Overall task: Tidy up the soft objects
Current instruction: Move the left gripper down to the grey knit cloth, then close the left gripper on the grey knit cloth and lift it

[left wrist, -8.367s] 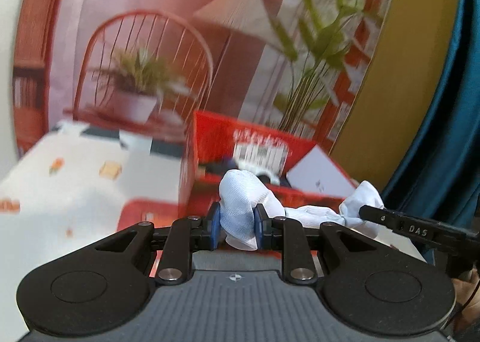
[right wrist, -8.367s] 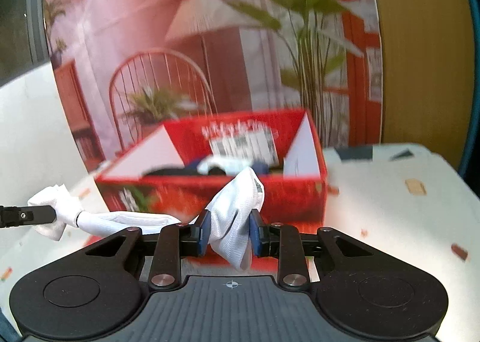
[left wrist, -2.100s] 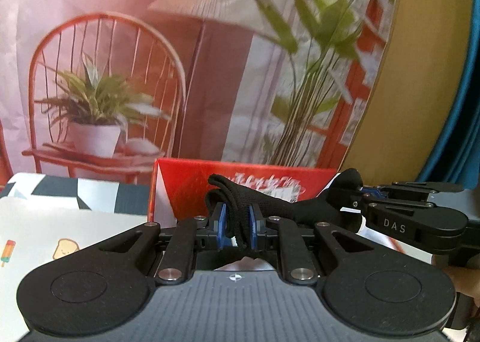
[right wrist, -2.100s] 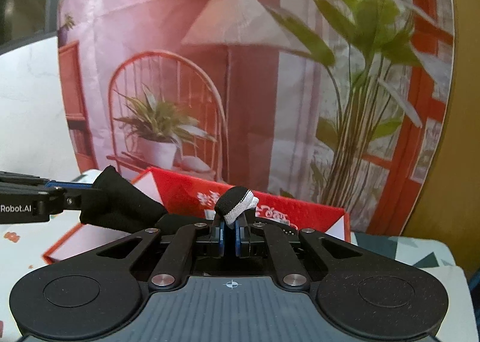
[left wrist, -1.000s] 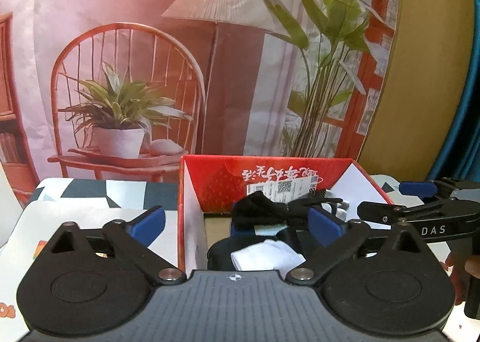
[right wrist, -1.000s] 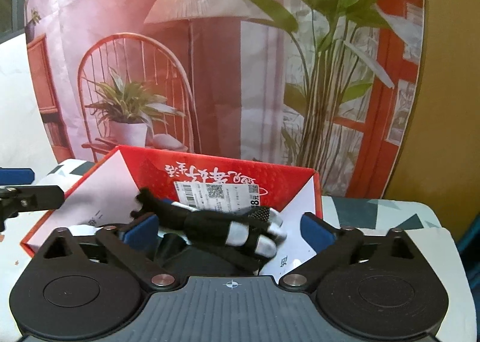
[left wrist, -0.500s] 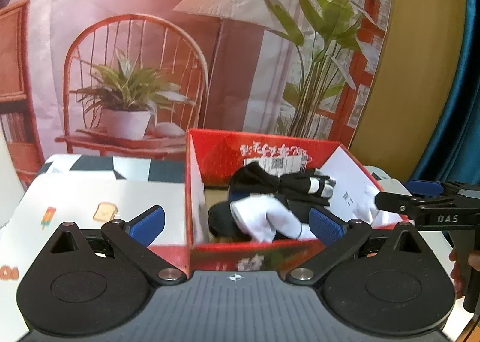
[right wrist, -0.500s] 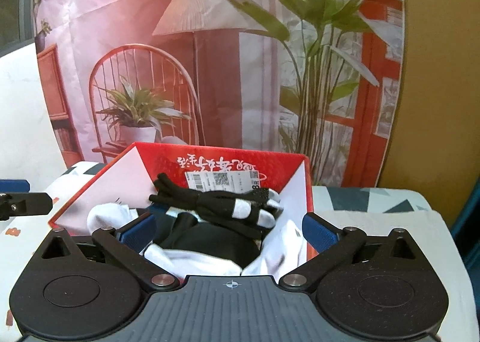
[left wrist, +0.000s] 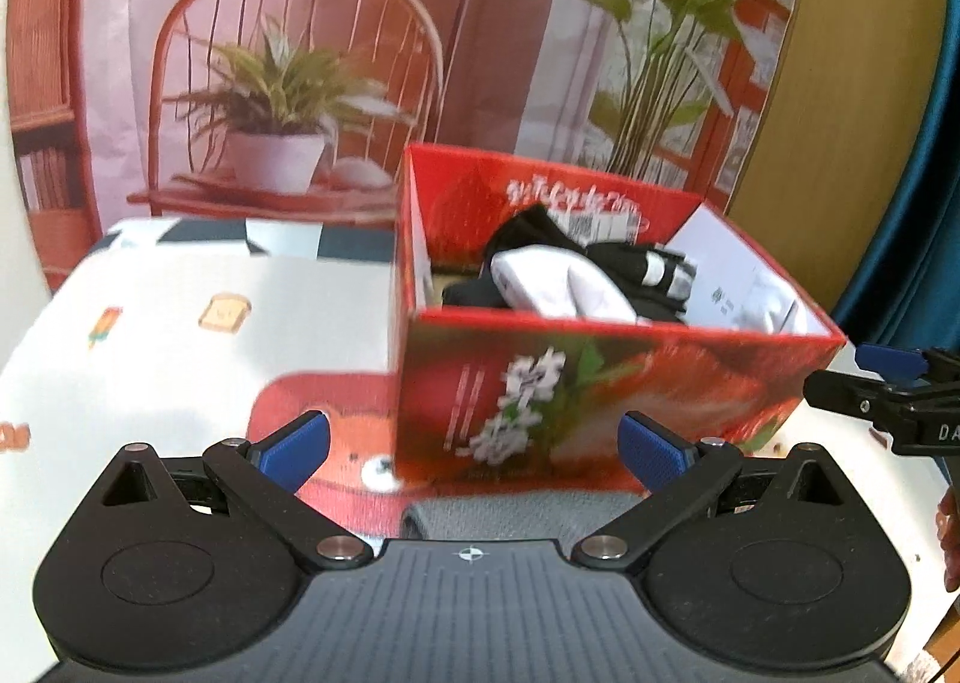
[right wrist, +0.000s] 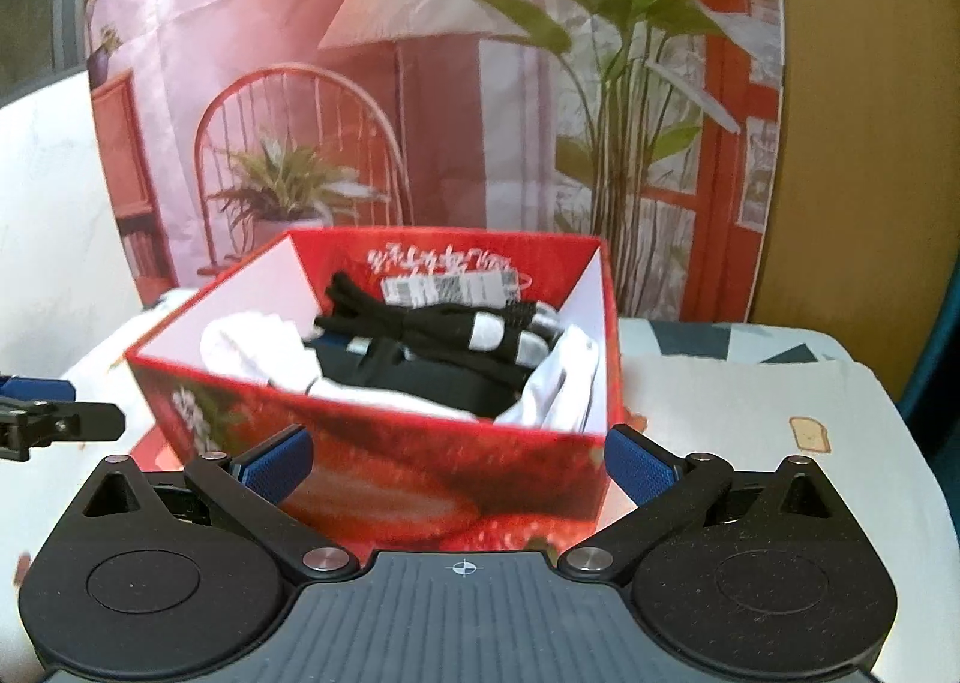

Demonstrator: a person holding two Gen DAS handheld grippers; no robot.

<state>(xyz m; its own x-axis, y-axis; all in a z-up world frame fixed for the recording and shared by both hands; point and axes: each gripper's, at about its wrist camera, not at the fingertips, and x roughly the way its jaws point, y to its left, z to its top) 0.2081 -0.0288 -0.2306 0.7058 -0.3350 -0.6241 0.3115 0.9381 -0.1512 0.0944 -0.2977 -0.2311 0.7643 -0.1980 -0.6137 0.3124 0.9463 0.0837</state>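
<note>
Open red cardboard box (left wrist: 600, 377) sits on the patterned white tablecloth (left wrist: 180, 335), holding bundled black and white socks (right wrist: 420, 341). Left gripper (left wrist: 474, 452) and right gripper (right wrist: 459, 464) both spread wide, empty, just in front of the box, socks beyond fingertips.

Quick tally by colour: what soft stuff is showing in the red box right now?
White clumps: 2
Black striped bundle: 1
Plain black clump: 1
Total: 4 visible; anything buried underneath cannot be counted.
</note>
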